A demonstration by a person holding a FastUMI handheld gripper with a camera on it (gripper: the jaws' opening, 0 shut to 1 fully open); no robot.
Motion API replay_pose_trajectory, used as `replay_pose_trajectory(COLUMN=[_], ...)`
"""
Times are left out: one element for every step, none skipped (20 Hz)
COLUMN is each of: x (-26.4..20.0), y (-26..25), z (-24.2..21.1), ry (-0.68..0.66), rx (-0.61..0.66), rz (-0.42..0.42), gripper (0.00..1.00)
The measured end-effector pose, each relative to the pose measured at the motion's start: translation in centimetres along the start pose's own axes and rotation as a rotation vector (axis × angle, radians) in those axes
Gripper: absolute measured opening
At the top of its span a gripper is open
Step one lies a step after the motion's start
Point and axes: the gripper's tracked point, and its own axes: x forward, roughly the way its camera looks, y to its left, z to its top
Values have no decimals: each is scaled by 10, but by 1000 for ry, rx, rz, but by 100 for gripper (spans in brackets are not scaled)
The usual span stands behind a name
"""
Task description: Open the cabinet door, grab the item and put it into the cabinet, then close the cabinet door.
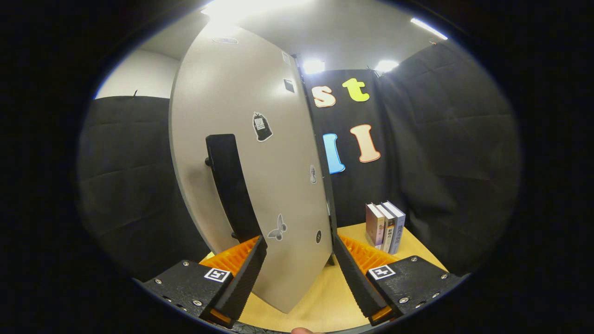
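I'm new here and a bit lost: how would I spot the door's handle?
Find the big pale grey cabinet door standing on the yellow wooden table, between the gripper's open fingers. The long black vertical bar handle runs down it, far larger than the small stickers nearby.

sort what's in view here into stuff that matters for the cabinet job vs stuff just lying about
Belongs to the job:
- cabinet door, swung out between the open jaws
- its black handle, just ahead of one finger
- gripper, holding nothing

Just lying about:
- three books standing upright on the wooden table, beyond the fingers
- stickers on the door
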Motion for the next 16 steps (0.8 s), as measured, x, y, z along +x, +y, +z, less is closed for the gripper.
replay_pose_trajectory(x=[4,10,16,21,27,30,35,40,43,47,50,53,55,57,56,55], y=[8,17,26,35,43,50,58,66,72,77,81,86,90,92,95,99], z=[-2,-3,-5,-7,-8,-7,-6,-4,-3,-3,-3,-4,-5,-5,-4,-3], ry=[1,2,3,4,2,-5,-14,-26,-39,-47,-51,-53,-55,-58,-61,-66], rx=[12,28,45,58,66,77,87,90,88,81,75,74,74,71,66,63], rz=[4,9,14,17,15,13,14,11,7,0,-7,-7,-8,-11,-17,-22], gripper=[92,93,92,92,92,93,93,93,93,93,93,93,93,93,93,93])
